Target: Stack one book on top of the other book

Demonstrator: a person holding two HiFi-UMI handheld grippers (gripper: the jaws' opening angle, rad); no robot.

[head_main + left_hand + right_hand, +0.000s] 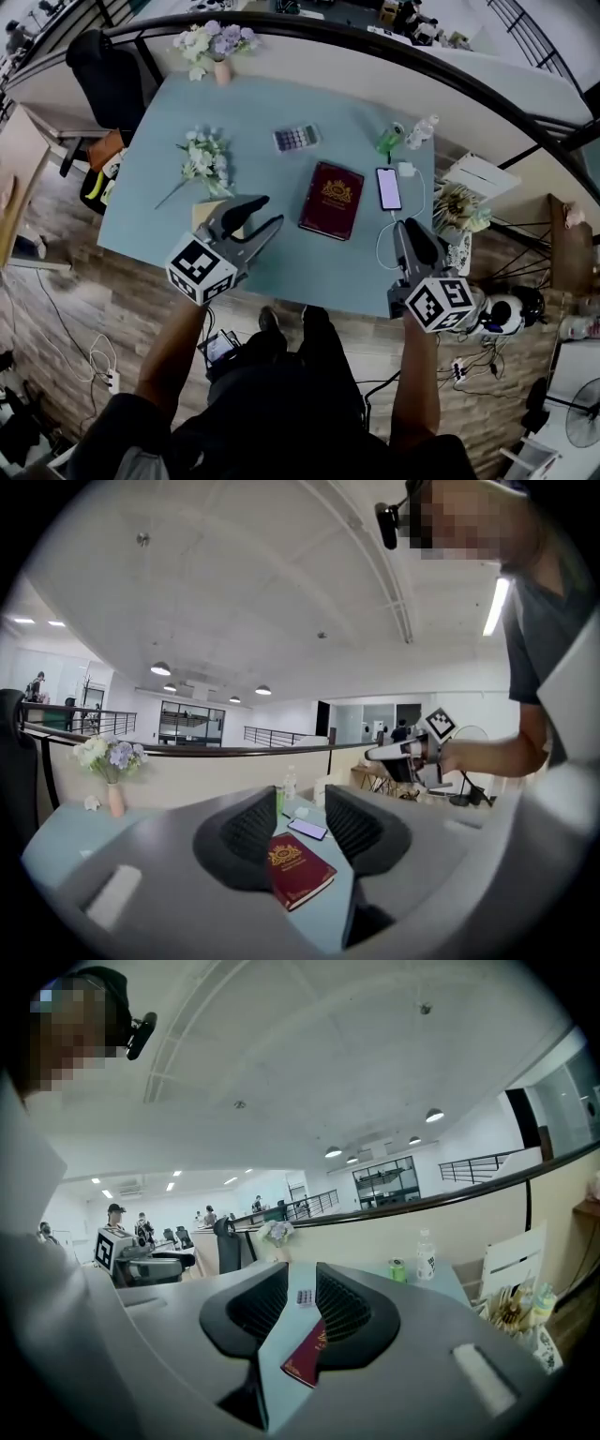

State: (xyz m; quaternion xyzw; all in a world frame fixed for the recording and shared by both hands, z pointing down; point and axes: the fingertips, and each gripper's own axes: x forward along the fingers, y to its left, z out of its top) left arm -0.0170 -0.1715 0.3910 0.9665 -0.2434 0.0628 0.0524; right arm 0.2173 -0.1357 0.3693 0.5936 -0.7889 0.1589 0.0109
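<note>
Holding both pairs of jaws apart on nothing, we set the left gripper [265, 213] lower left and the right gripper [410, 231] lower right in the head view, flanking the red book [331, 200] lying mid-frame, likely to lift it from both sides.

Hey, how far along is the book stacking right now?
Done: nothing; the dark red hardcover book lies on the pale blue table, nothing atop it. In hand: nothing; left gripper and right gripper are open, empty. Left: pick up a book, stack it.
</note>
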